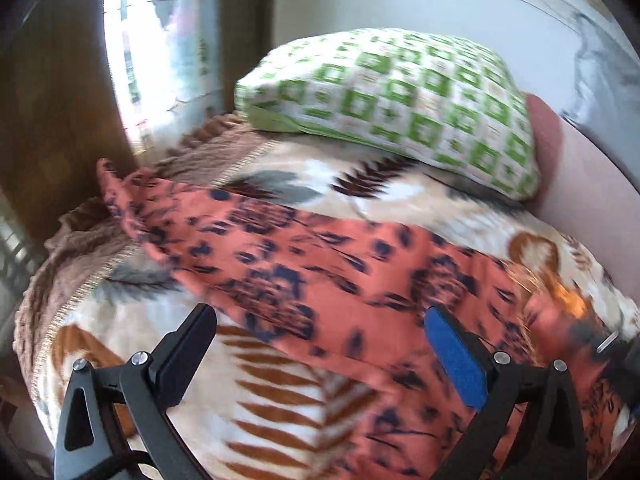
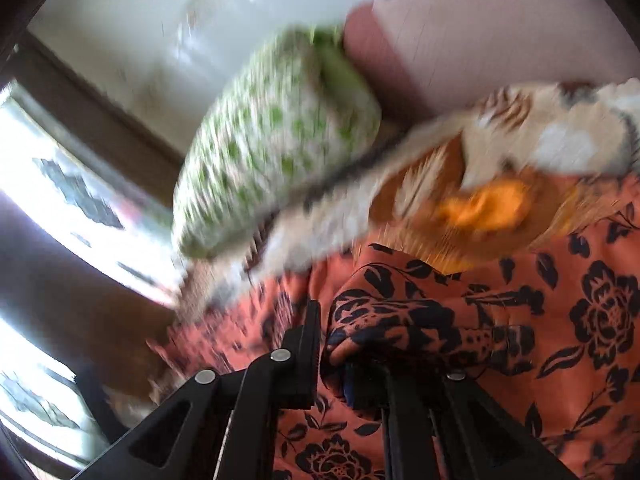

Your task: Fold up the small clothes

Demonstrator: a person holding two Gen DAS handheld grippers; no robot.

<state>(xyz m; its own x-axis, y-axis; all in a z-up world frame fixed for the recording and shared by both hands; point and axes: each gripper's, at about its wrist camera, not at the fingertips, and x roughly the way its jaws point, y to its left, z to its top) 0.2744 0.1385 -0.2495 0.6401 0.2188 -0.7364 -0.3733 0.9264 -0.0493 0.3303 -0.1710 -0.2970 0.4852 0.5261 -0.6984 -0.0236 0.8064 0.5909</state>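
An orange garment with dark floral print (image 1: 304, 256) lies stretched across a leaf-patterned blanket (image 1: 280, 392). My left gripper (image 1: 320, 332) is open above the garment's near edge, holding nothing; its right finger has a blue pad (image 1: 456, 360). In the right wrist view my right gripper (image 2: 336, 344) is shut on a bunched fold of the same garment (image 2: 400, 320), lifted slightly off the blanket (image 2: 520, 148). The right gripper also shows blurred in the left wrist view (image 1: 608, 344), at the garment's right end.
A green-and-white checked pillow (image 1: 400, 96) lies at the back of the bed, also in the right wrist view (image 2: 272, 148). A pink sheet (image 1: 592, 184) is to the right. A window (image 1: 160, 40) and wooden frame stand on the left.
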